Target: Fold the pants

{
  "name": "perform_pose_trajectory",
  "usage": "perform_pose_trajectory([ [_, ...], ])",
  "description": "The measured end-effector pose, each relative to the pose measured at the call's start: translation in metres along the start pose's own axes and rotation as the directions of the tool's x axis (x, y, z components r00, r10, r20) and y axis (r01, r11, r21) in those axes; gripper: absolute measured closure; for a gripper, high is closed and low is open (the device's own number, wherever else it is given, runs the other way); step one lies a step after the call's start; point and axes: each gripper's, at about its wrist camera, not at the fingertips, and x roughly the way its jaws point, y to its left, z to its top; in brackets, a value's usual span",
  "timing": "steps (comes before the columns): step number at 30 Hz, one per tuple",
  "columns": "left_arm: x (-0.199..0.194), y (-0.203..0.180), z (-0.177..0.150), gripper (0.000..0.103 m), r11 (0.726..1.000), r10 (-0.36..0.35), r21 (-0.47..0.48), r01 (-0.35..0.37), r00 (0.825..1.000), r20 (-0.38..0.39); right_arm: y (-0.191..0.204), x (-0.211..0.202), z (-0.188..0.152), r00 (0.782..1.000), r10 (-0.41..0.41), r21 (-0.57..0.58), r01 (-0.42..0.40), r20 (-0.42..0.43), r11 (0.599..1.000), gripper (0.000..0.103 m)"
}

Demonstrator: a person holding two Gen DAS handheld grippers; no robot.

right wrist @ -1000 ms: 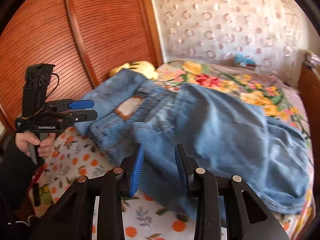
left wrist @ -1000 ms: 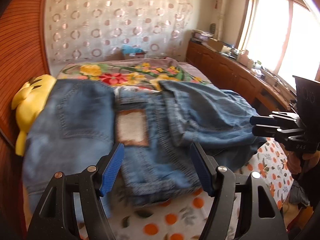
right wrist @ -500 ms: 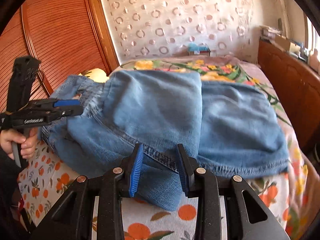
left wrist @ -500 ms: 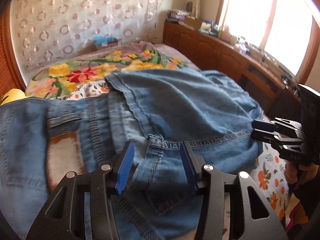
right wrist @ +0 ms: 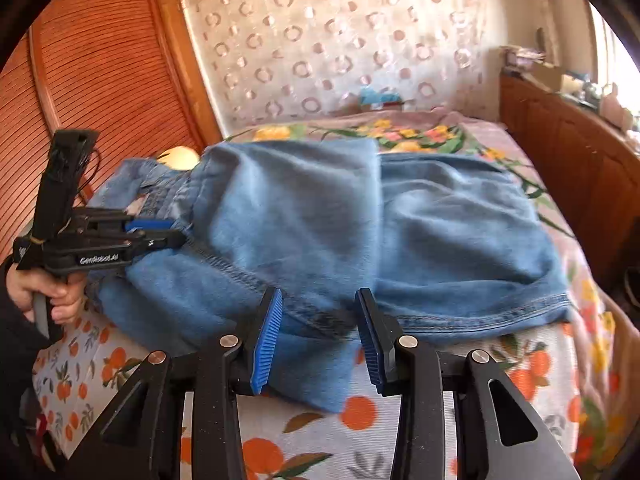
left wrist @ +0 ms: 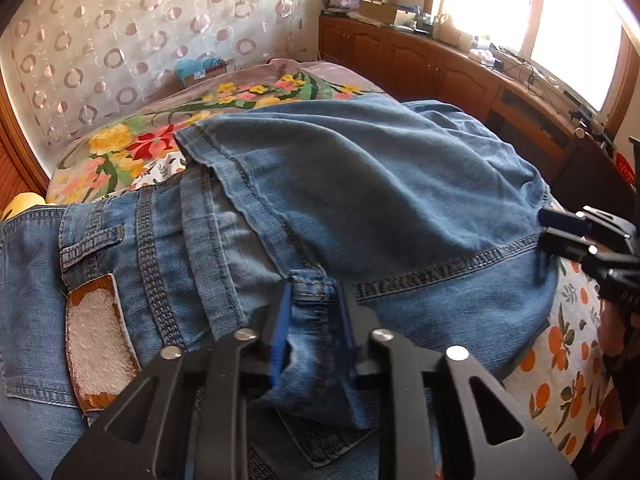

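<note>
Blue jeans (left wrist: 360, 184) lie across the bed with one leg folded back over the seat; a tan waist patch (left wrist: 96, 344) shows at the left. My left gripper (left wrist: 314, 320) is closing, and its pads press on a bunched fold of hemmed denim. The right wrist view shows that gripper (right wrist: 176, 232) at the left, pinching the jeans (right wrist: 440, 220). My right gripper (right wrist: 318, 328) is opening. Its jaws straddle the stitched hem at the near edge, and the pads stand clear of the cloth. From the left wrist it appears at the far right (left wrist: 544, 226).
The bed has an orange-print sheet (right wrist: 360, 440) and a floral blanket (left wrist: 168, 136) behind. A yellow plush toy (right wrist: 180, 158) lies by the slatted wooden door (right wrist: 100, 80). A wooden cabinet (left wrist: 440, 64) runs under the window on the right. A person's hand (right wrist: 44, 292) grips the left handle.
My left gripper has slid right from the waist patch to the folded leg's hem, and its jaws have narrowed onto the denim. My right gripper has come down to the hem and widened slightly.
</note>
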Motion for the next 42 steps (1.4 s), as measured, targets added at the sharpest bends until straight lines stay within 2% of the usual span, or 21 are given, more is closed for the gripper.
perform_pose_trajectory([
  [1,-0.003,0.0,-0.001,0.092,1.0,-0.004,0.0,0.004,1.0,0.01,-0.003,-0.001,-0.001,1.0,-0.012,0.007,0.012,0.001,1.0,0.063],
  [5,-0.033,-0.005,-0.004,0.095,1.0,-0.005,0.0,0.005,0.995,0.103,-0.014,-0.007,-0.005,0.999,-0.042,0.039,0.042,-0.002,0.998,0.062],
  [10,-0.098,-0.002,-0.009,0.096,0.999,0.005,-0.044,0.006,0.969,0.248,-0.02,-0.017,-0.009,0.994,-0.103,0.043,0.102,0.025,0.994,0.061],
  [14,-0.14,0.015,-0.019,0.096,0.994,0.058,-0.102,-0.027,0.948,0.312,-0.019,-0.023,-0.011,0.993,-0.112,0.044,0.11,0.038,0.993,0.061],
  [17,-0.148,0.03,-0.03,0.096,0.988,0.095,-0.145,-0.054,0.951,0.294,-0.019,-0.024,-0.013,0.995,-0.096,0.047,0.094,0.04,0.994,0.061],
  [19,-0.138,0.034,-0.042,0.096,0.987,0.079,-0.152,-0.045,0.97,0.23,-0.019,-0.022,-0.013,0.995,-0.094,0.048,0.092,0.037,0.995,0.061],
  [22,-0.116,0.028,-0.066,0.095,0.988,0.088,-0.142,-0.067,0.986,0.143,-0.019,-0.019,-0.012,0.995,-0.092,0.041,0.091,0.038,0.995,0.061],
  [25,-0.103,0.023,-0.083,0.095,0.986,0.083,-0.149,-0.068,0.992,0.098,-0.019,-0.015,-0.012,0.996,-0.081,0.03,0.08,0.029,0.996,0.061],
  [28,-0.103,0.026,-0.089,0.093,0.981,0.098,-0.174,-0.082,0.992,0.085,-0.017,-0.012,-0.008,0.997,-0.075,0.013,0.074,0.018,0.997,0.061],
  [33,-0.12,0.033,-0.078,0.072,0.978,0.098,-0.198,-0.068,0.985,0.145,-0.016,-0.013,0.005,1.0,-0.016,0.011,0.016,0.025,1.0,0.061],
  [37,-0.119,0.037,-0.053,0.069,0.983,0.099,-0.173,-0.068,0.979,0.177,-0.014,-0.009,0.02,0.999,0.024,0.01,-0.024,0.04,1.0,0.061],
  [42,-0.092,0.044,-0.01,0.069,0.991,0.086,-0.114,-0.067,0.981,0.173,-0.01,0.01,0.023,0.998,0.061,-0.01,-0.06,0.006,0.998,0.061],
])
